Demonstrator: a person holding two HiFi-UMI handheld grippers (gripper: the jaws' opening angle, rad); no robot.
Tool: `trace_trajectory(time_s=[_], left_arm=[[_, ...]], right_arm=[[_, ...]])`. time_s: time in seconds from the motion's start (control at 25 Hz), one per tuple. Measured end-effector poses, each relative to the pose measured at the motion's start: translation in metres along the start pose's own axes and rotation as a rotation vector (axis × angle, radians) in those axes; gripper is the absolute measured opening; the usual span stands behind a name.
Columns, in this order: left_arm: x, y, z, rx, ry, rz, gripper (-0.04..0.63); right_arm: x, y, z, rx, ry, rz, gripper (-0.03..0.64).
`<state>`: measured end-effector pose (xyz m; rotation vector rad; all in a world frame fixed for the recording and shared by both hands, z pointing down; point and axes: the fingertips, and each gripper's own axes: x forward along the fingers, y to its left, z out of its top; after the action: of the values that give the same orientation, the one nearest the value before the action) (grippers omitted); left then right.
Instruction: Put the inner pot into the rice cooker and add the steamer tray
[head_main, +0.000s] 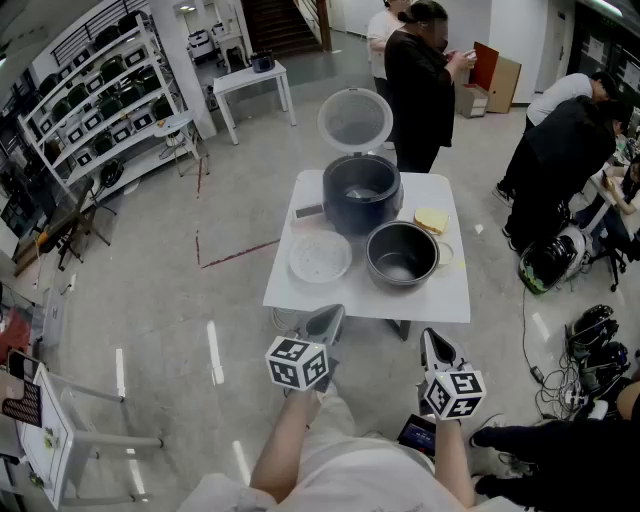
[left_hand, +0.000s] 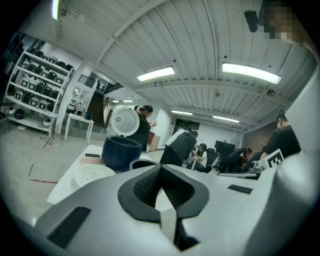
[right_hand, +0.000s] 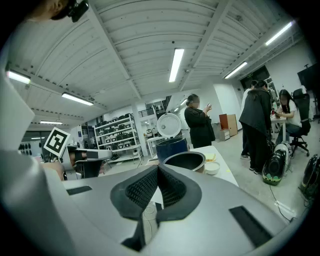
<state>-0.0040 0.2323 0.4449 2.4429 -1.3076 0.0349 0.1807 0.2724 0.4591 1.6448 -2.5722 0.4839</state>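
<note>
The right claw (right_hand: 157, 170) has its jaws closed together, with nothing between them. Beyond it on the worktop (right_hand: 223, 169) stands the inner pot (right_hand: 186, 161), with the open-lidded rice cooker (right_hand: 172, 146) behind.

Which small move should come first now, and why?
Probably bring the right gripper forward toward the inner pot and open its jaws. It and the left gripper are shut and empty, short of the table; the pot stands beside the open rice cooker, on the right gripper's side.
</note>
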Motion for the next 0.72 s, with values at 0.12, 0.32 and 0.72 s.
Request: trace_trajectory(time_s=[0.12,0.32,0.72], left_arm=[[0.003,0.001,0.003,-0.011,-0.009,0.011,0.018],[0.01,-0.002,0.002,-0.018,-0.011,0.015,0.018],[0.014,-0.019,-0.015,0.011,0.003,-0.008,0.199]], right_arm=[[0.0,-0.002,0.003,-0.009,-0.005,0.005,0.011],[-0.002,-0.012,0.005,-0.013,-0.011,-0.003,0.011],[-0.009,-0.026,-0.002,0.143,-0.017,0.074,0.225]])
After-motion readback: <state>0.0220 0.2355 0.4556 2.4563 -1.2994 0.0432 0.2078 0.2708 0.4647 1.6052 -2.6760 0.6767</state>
